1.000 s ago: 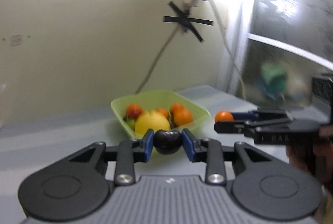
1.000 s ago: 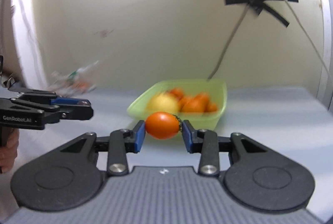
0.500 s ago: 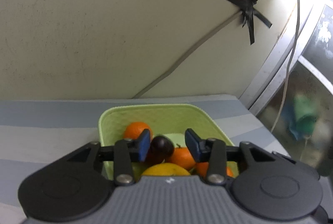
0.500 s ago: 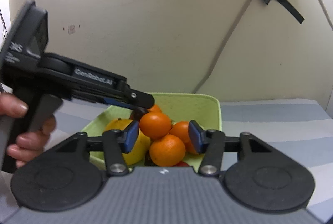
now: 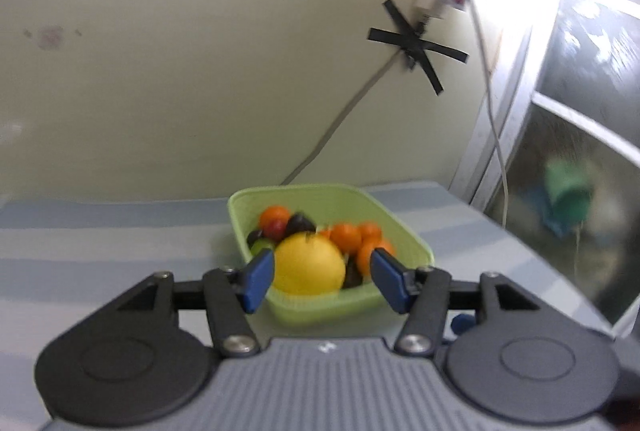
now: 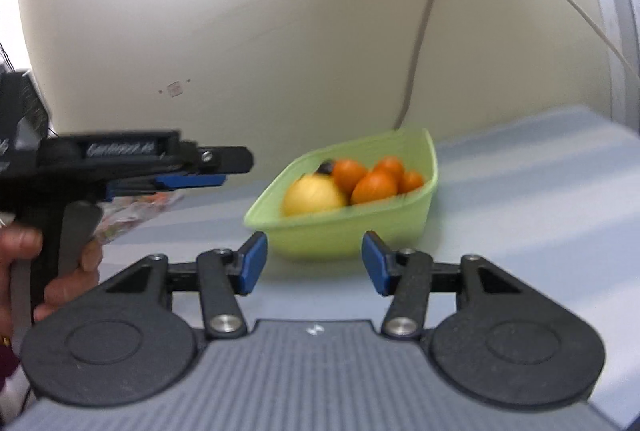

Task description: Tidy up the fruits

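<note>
A light green basket (image 5: pixel 412 245) (image 6: pixel 416 219) stands on the grey-blue striped table near the wall. It holds a big yellow fruit (image 5: pixel 310 263) (image 6: pixel 314 195), several oranges (image 5: pixel 346 235) (image 6: pixel 374 187) and a dark plum (image 5: pixel 298 223). My left gripper (image 5: pixel 322 281) hangs just short of the basket, its jaws opening with nothing between the blue pads. My right gripper (image 6: pixel 314 263) is open and empty, in front of the basket's near wall. The left gripper (image 6: pixel 192 169) also shows from the side in the right wrist view.
A person's hand (image 6: pixel 60 263) holds the left tool's handle at the left edge. A crinkled wrapper (image 6: pixel 132 211) lies on the table behind it. A taped cable (image 5: pixel 416 45) runs down the wall. A window frame (image 5: pixel 516 127) borders the table's right side.
Both grippers carried fruit over the basket, a dark plum in the left and an orange in the right, let them go there, and pulled back. Both now stand empty.
</note>
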`<action>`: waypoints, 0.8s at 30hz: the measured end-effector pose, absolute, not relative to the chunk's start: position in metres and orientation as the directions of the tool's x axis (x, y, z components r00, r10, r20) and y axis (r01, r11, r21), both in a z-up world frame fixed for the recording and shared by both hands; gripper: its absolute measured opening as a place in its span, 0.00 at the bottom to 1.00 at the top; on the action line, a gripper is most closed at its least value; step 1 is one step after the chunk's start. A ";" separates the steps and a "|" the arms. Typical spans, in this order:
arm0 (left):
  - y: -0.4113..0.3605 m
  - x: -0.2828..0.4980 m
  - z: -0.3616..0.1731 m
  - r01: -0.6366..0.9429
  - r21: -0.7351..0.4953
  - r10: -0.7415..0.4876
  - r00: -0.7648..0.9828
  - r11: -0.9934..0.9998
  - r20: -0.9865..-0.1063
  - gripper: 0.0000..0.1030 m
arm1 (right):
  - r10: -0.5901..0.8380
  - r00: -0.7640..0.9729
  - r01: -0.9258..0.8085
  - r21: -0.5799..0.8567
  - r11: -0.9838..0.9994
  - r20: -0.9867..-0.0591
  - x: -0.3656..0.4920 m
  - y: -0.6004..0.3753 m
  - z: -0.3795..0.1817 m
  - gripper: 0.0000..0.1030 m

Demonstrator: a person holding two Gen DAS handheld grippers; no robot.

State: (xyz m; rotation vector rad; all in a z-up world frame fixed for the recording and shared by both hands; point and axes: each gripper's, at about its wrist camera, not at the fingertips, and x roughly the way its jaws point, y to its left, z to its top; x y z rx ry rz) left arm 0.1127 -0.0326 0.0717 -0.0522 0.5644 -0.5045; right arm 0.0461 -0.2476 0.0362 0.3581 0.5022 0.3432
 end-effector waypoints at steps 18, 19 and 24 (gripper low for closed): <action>0.003 -0.034 0.045 0.198 -0.031 -0.184 0.827 0.980 -0.531 1.00 | 0.385 0.778 -0.102 0.504 0.858 -0.497 -0.057 -0.225 0.012 0.54; 0.002 -0.036 0.046 0.189 -0.012 -0.167 0.832 0.982 -0.529 1.00 | 0.387 0.777 -0.105 0.504 0.857 -0.496 -0.060 -0.223 0.012 0.54; 0.003 -0.046 0.048 0.162 0.018 -0.131 0.855 0.987 -0.503 1.00 | 0.405 0.769 -0.135 0.494 0.859 -0.495 -0.067 -0.216 0.014 0.54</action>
